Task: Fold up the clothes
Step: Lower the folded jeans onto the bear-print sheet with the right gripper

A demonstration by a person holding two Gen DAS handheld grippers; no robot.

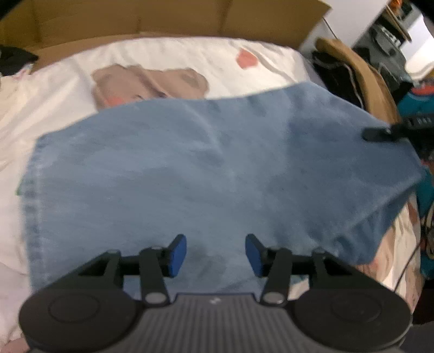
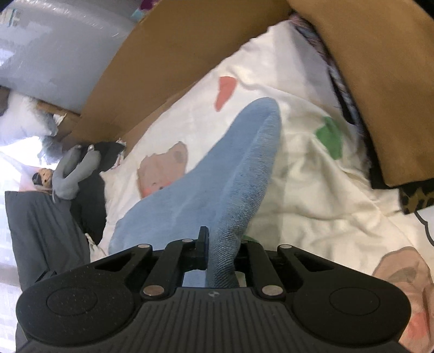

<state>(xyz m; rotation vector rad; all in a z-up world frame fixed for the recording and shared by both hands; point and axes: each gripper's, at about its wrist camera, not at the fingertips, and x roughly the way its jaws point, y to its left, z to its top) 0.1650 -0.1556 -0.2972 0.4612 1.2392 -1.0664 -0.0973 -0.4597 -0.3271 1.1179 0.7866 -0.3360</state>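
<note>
Left side first. Left hand-held gripper (image 1: 215,255) hangs above the near edge of the denim garment (image 1: 190,176), pointing steeply down. Blue pads (image 1: 177,255) stand apart with nothing between them: released, not touching the cloth as far as the blurred frame shows.

Garment: light blue denim, spread across a bed covered by a cream printed sheet (image 1: 162,57) with pig and coloured-patch motifs. A stitched hem or seam runs down its left edge. Long axis runs left to right across the left wrist view, from that seamed edge to the raised right-hand corner.

Right side. In the left wrist view a dark fingertip of the right hand-held gripper (image 1: 375,133) sits at the garment's far right corner. In the right wrist view the right hand-held gripper (image 2: 219,255) is clenched on a bunched fold of the denim; cloth rises from the sheet into the jaws and trails away ahead and to the left.

Cardboard box walls (image 1: 162,16) stand behind the bed. A grey soft toy (image 2: 73,173) lies at the left in the right wrist view.

Judgement: the right holds the corner; the left is free and directly over the near edge, so it is nearer the next grasp point. The fold would likely carry the right-hand end across the long axis toward the seamed left edge.
</note>
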